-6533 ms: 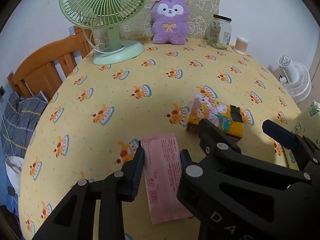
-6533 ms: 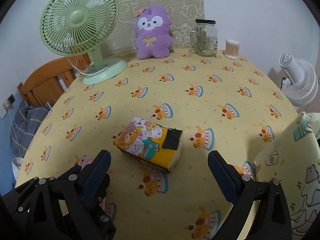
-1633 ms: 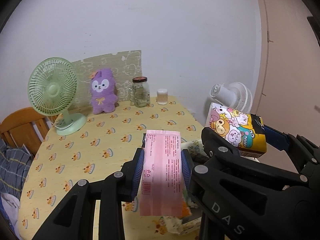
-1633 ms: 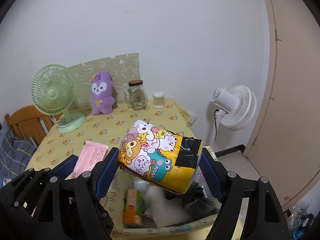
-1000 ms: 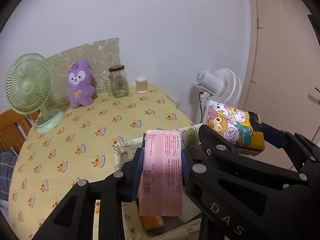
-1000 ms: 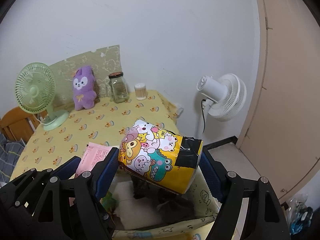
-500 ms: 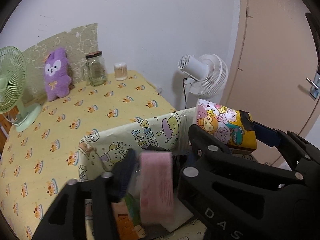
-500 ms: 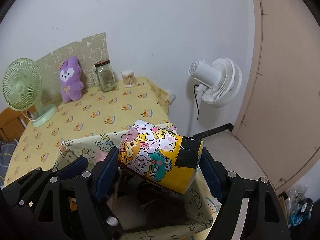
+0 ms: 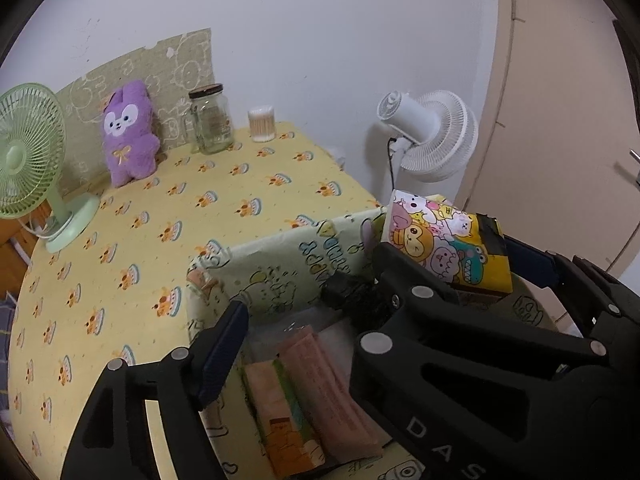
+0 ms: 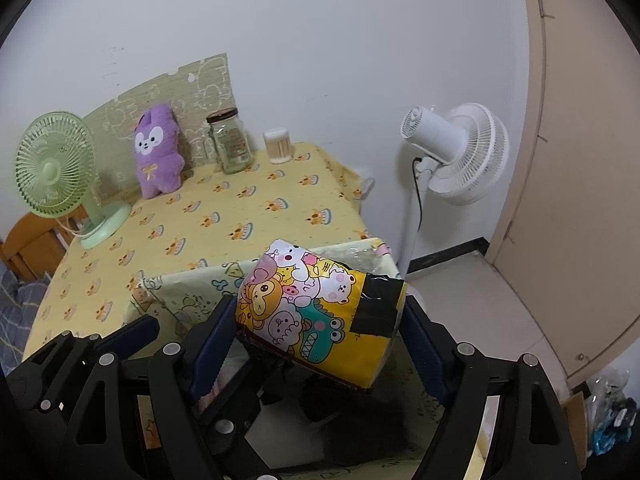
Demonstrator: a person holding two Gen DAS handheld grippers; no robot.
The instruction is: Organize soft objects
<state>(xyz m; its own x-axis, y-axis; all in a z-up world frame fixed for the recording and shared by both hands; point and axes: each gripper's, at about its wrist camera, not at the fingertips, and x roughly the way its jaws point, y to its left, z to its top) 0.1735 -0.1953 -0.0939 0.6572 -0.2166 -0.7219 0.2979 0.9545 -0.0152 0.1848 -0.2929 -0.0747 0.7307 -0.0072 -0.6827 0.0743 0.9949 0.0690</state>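
Note:
My left gripper is open and empty above the open fabric storage bin beside the table. The pink pack lies inside the bin next to an orange and green pack. My right gripper is shut on the yellow cartoon tissue pack and holds it above the bin; the pack also shows in the left wrist view. A purple plush sits at the back of the table.
A green desk fan, a glass jar and a cotton swab tub stand on the yellow tablecloth. A white floor fan stands right of the table, with a beige door behind it.
My left gripper has opened and let go of the pink pack, which now lies in the bin. Both grippers have moved from the table to over the bin.

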